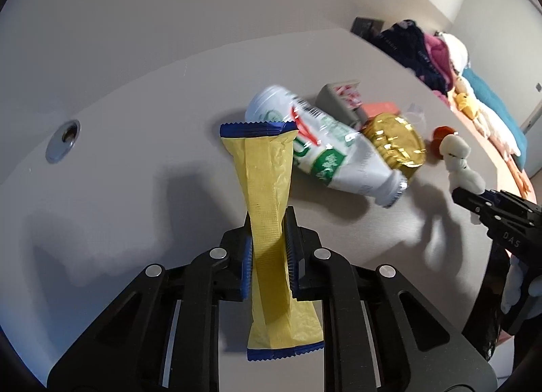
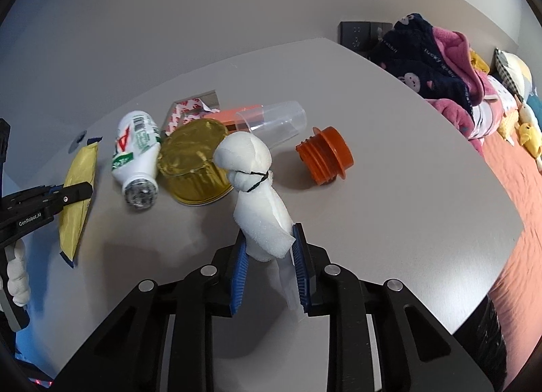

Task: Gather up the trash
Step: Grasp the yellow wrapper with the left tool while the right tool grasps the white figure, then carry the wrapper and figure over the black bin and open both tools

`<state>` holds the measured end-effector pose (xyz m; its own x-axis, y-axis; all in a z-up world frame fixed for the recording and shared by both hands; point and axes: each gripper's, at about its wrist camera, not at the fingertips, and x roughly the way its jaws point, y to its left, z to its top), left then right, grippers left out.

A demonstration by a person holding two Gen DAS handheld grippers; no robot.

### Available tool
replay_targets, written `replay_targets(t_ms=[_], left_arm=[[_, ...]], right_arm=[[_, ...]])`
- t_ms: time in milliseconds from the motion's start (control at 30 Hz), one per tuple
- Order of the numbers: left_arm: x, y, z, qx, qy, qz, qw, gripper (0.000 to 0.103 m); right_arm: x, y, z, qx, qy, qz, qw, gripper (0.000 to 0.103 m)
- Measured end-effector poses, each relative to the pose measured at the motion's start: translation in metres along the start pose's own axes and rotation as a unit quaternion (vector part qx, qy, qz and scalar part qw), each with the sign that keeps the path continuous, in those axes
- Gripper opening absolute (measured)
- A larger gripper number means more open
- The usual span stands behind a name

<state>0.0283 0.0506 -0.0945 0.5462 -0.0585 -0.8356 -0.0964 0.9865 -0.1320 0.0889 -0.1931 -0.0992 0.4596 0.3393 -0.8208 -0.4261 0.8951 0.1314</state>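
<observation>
My left gripper (image 1: 269,222) is shut on a yellow snack wrapper with blue ends (image 1: 267,209) and holds it above the grey table (image 1: 135,155); both also show in the right wrist view, the wrapper (image 2: 76,195) and the gripper (image 2: 84,192). My right gripper (image 2: 269,239) is shut on a white foam piece tied with a black band (image 2: 257,188); it shows at the right of the left wrist view (image 1: 457,158). On the table lie a white plastic bottle (image 2: 137,155), a gold foil lid (image 2: 193,165), a clear cup (image 2: 274,121) and an orange cap (image 2: 327,155).
A grey box with red-white tape (image 2: 189,107) and an orange card (image 2: 233,116) lie behind the pile. Clothes (image 2: 437,63) and plush toys (image 2: 528,131) sit on an orange bed to the right. A metal grommet (image 1: 62,141) is set in the table at left.
</observation>
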Motion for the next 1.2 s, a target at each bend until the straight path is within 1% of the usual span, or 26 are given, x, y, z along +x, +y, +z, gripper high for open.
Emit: replay_targets(t_ms=[200, 333, 567, 867, 1033, 1200], left_arm=[[-0.017, -0.015, 0.002, 0.013, -0.021, -0.018, 0.9995, 0.015], [-0.024, -0.028, 0.002, 0.028, -0.030, -0.029, 0.9987, 0.015], [-0.029, -0.059, 0.003, 0.063, -0.033, -0.062, 0.9955, 0.015], [-0.028, -0.107, 0.003, 0.114, -0.029, -0.104, 0.9876, 0.015], [-0.027, -0.130, 0.005, 0.135, -0.027, -0.121, 0.9830, 0.015], [-0.027, -0.157, 0.005, 0.161, -0.025, -0.143, 0.9761, 0.015]], right_arm=[[-0.024, 0.003, -0.008, 0.015, -0.012, 0.008, 1.000, 0.026], [-0.042, -0.001, -0.016, 0.022, -0.024, 0.000, 0.999, 0.026], [-0.074, -0.012, -0.031, 0.041, -0.045, -0.016, 0.998, 0.026], [-0.106, -0.035, -0.050, 0.070, -0.062, -0.037, 0.995, 0.026], [-0.122, -0.044, -0.060, 0.083, -0.071, -0.049, 0.993, 0.026], [-0.138, -0.059, -0.069, 0.102, -0.080, -0.064, 0.990, 0.026]])
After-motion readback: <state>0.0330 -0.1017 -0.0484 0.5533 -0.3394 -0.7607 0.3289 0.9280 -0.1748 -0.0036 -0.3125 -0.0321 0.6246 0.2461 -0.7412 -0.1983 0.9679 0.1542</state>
